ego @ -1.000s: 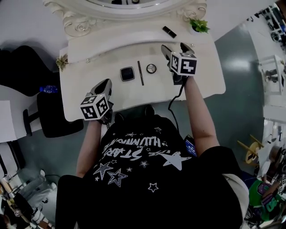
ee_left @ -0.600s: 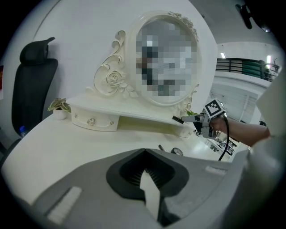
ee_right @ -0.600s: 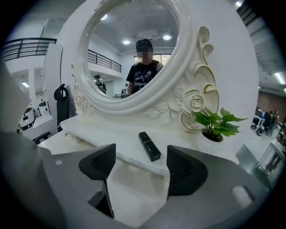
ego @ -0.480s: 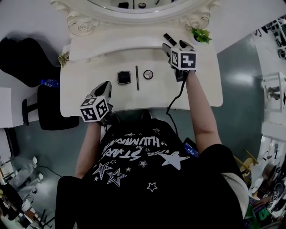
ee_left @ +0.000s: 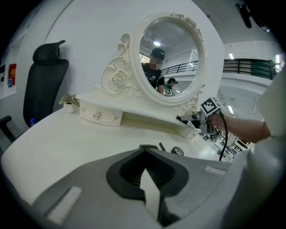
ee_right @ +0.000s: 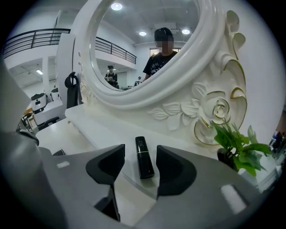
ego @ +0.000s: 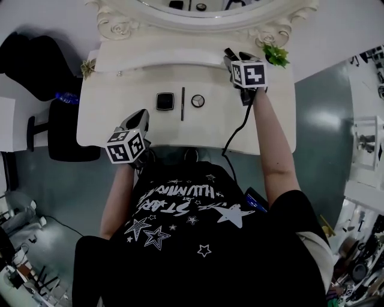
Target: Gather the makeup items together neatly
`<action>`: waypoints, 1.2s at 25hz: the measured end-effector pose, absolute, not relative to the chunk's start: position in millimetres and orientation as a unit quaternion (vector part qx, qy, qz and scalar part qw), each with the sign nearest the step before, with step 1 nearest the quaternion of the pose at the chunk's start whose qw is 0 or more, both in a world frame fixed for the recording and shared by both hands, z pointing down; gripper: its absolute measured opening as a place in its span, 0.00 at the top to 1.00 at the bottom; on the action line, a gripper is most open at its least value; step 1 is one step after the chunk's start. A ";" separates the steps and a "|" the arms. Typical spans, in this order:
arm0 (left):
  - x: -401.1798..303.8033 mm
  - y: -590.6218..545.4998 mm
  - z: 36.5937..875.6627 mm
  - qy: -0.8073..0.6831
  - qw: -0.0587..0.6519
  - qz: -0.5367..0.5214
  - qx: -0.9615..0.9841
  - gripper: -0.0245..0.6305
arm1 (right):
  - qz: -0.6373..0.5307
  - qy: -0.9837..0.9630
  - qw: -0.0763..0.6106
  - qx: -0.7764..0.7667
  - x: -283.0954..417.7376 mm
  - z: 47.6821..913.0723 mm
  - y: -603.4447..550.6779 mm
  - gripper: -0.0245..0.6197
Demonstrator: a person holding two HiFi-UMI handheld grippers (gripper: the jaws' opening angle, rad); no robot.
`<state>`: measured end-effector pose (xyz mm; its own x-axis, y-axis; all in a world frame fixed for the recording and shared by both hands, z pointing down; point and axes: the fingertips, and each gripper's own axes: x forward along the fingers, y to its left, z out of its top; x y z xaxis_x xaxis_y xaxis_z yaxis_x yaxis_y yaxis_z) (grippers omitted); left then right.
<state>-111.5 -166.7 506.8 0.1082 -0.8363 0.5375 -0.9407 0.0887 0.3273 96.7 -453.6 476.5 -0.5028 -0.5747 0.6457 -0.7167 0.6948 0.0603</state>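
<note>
A black lipstick (ee_right: 144, 157) lies on the raised shelf (ego: 162, 57) under the mirror. My right gripper (ego: 234, 59) has one jaw on each side of it. The jaws have just been closing, but a gap still shows on both sides, so the right gripper (ee_right: 140, 153) is open. On the tabletop lie a black square compact (ego: 164, 101), a thin dark pencil (ego: 182, 103) and a round compact (ego: 198, 101), side by side. My left gripper (ego: 139, 116) hovers over the table's near edge, away from them. The left gripper (ee_left: 145, 152) is shut with nothing in it.
An ornate white mirror (ego: 204, 12) backs the white vanity table (ego: 108, 114). A small green plant (ego: 276, 54) stands just right of the lipstick, and another small plant (ego: 88, 66) at the far left. A black chair (ego: 72, 138) stands left of the table.
My right gripper has moved away from me to the shelf and now has the lipstick between its jaws, which stand narrower. The left gripper has stayed in place.
</note>
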 end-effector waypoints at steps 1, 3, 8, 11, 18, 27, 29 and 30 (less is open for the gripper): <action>-111.0 -165.9 507.8 -0.665 0.325 0.079 0.668 0.96 | 0.107 -0.861 0.332 0.372 95.7 478.1 -454.8 0.58; -110.2 -164.4 509.1 -0.669 0.326 0.077 0.664 0.96 | 0.104 -0.861 0.340 0.364 93.2 481.5 -456.9 0.60; -109.0 -160.3 511.8 -0.675 0.330 0.073 0.656 0.96 | 0.101 -0.858 0.358 0.354 89.9 489.0 -459.0 0.66; -110.0 -158.6 512.0 -0.679 0.330 0.071 0.652 0.96 | 0.112 -0.858 0.355 0.354 89.3 490.7 -459.0 0.70; -109.8 -155.5 515.8 -0.679 0.334 0.069 0.650 0.96 | 0.127 -0.856 0.350 0.357 87.5 491.7 -456.2 0.76; -114.9 -168.6 505.8 -0.663 0.320 0.071 0.673 0.96 | 0.141 -0.856 0.314 0.385 88.7 468.6 -444.5 0.76; -115.5 -170.1 506.3 -0.654 0.320 0.075 0.681 0.96 | 0.144 -0.858 0.303 0.390 89.1 462.4 -434.6 0.76; -115.7 -171.2 507.1 -0.650 0.321 0.078 0.685 0.96 | 0.145 -0.858 0.298 0.393 89.8 459.9 -429.4 0.76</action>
